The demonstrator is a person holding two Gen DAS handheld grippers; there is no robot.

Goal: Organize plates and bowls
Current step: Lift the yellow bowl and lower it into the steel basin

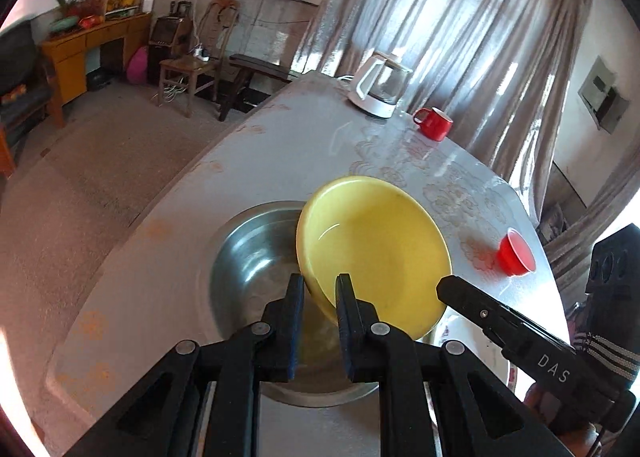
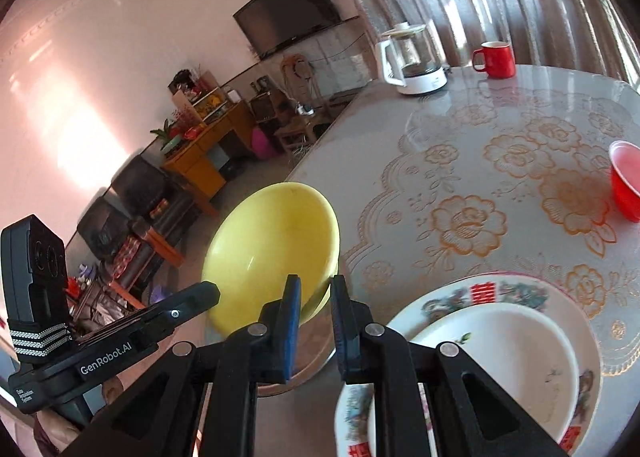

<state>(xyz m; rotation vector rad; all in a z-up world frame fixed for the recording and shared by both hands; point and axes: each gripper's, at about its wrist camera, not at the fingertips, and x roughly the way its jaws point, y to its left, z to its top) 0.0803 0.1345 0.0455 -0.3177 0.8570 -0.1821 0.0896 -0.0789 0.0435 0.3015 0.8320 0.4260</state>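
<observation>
Gripping the near rim of a yellow bowl [image 1: 372,249], the left gripper [image 1: 320,289] had its blue-padded jaws clamped on either side of that edge, and the bowl hung tilted above a steel basin [image 1: 248,257] that sat on the round table [image 1: 280,145]. From the right of this left-wrist view the right gripper [image 1: 444,289] reached in, its black tip at the bowl's right rim, though whether it pinched the rim could not be told from here. Past it, the edge of a white plate [image 1: 476,341] showed under the bowl. Farther off stood a small red cup [image 1: 515,253], a red mug [image 1: 434,123] and a white kettle [image 1: 380,87], all well apart on the table. Seen from the right wrist, the right gripper [image 2: 314,293] held its jaws nearly closed on the bowl's [image 2: 272,249] rim, which ran between the blue pads, the bowl leaning with its hollow toward the camera. The left gripper [image 2: 212,291] came in from the left, its tip at the bowl's lower left edge. Just right of the jaws lay a plain white plate [image 2: 504,353] stacked on a larger flowered plate [image 2: 500,293], both resting on the table's patterned cover [image 2: 480,197]. The red cup [image 2: 626,181] sat at the far right, the mug [image 2: 496,59] and kettle [image 2: 416,61] near the curtain.
</observation>
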